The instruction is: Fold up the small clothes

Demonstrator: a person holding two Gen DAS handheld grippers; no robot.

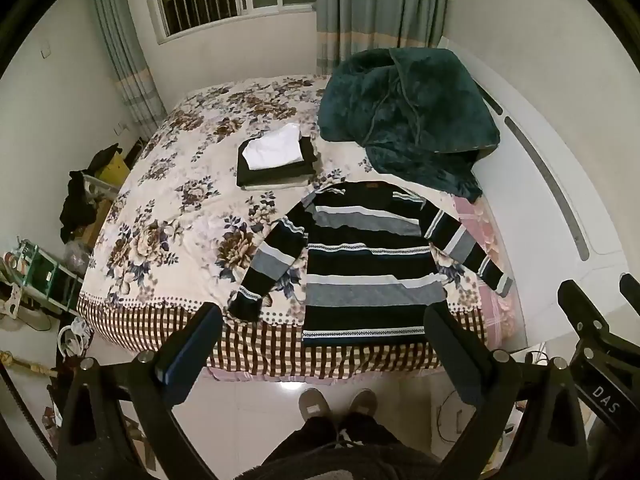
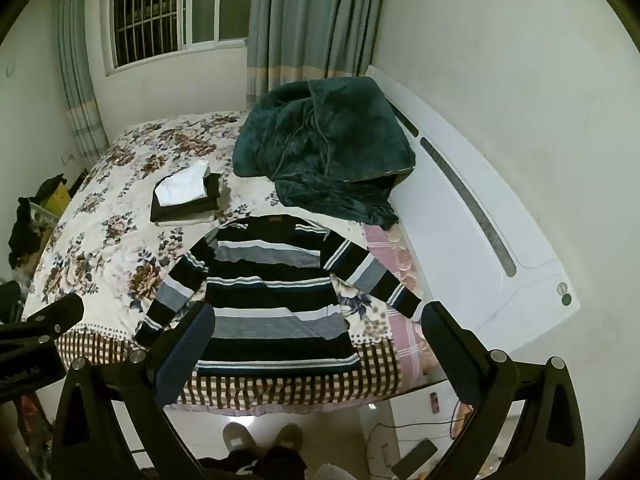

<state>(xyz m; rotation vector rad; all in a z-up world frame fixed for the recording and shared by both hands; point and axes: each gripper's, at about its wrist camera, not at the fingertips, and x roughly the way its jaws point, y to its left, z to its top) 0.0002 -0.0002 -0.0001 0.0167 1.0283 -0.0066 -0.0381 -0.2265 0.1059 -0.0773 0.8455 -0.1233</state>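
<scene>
A striped black, grey and white sweater (image 1: 360, 264) lies flat on the flowered bed (image 1: 168, 216), sleeves spread, hem at the near edge. It also shows in the right wrist view (image 2: 272, 300). A stack of folded clothes (image 1: 276, 160), white on black, sits farther back; it also shows in the right wrist view (image 2: 186, 196). My left gripper (image 1: 324, 324) is open and empty, held above the floor before the hem. My right gripper (image 2: 320, 324) is open and empty, near the hem too.
A dark green plush blanket (image 1: 408, 120) is heaped at the head of the bed by the white headboard (image 2: 480, 216). Clutter and boxes (image 1: 80, 200) stand left of the bed. The person's feet (image 1: 336, 404) stand on the tiled floor.
</scene>
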